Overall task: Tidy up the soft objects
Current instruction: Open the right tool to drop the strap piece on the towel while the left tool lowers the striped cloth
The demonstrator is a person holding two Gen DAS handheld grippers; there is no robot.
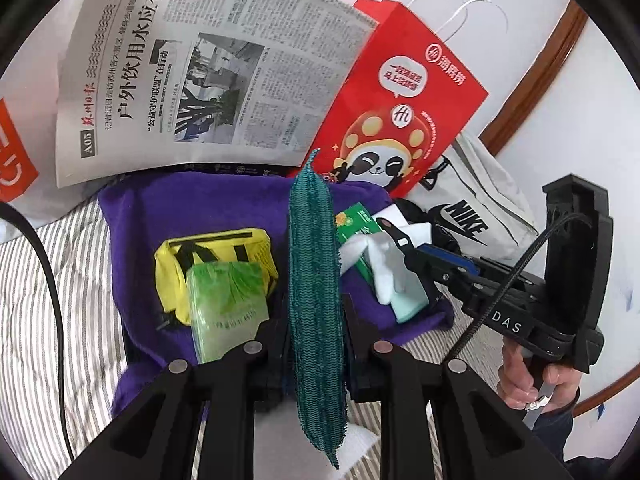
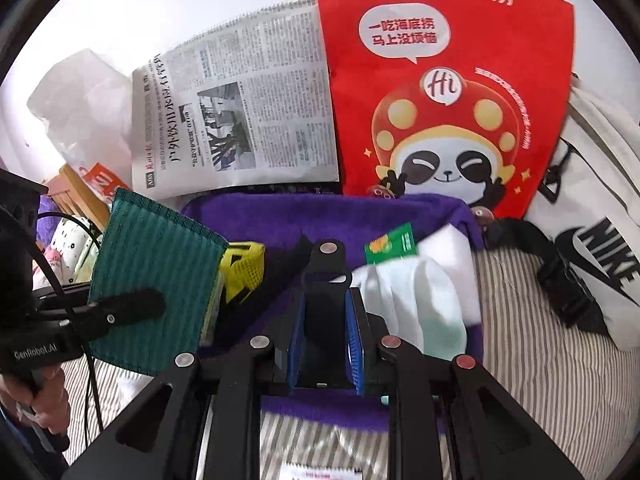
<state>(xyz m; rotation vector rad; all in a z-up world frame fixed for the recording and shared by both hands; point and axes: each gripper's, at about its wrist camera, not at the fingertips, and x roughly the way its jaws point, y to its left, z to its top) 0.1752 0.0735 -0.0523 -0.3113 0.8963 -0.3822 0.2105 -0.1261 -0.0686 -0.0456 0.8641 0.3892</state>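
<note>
My left gripper [image 1: 316, 320] is shut on a teal knitted cloth [image 1: 316, 280] and holds it upright above a purple towel [image 1: 200, 208]. The cloth shows flat in the right wrist view [image 2: 152, 280], pinched by the left gripper [image 2: 132, 308]. On the towel lie a yellow mesh pouch [image 1: 200, 248], a green tissue pack [image 1: 228, 300], a green packet [image 1: 356, 220] and white socks with a mint toe [image 1: 392, 276]. My right gripper [image 2: 326, 312] hangs over the towel [image 2: 360, 212] beside the socks [image 2: 412, 300], jaws a narrow gap apart with nothing between them. It also shows in the left wrist view [image 1: 404, 240].
A newspaper [image 1: 208, 80] and a red paper bag [image 1: 400, 112] lean against the wall behind the towel. A white Nike bag [image 2: 600, 260] with black straps lies to the right. Striped bedding [image 1: 52, 300] lies underneath. A black cable [image 1: 44, 264] runs at the left.
</note>
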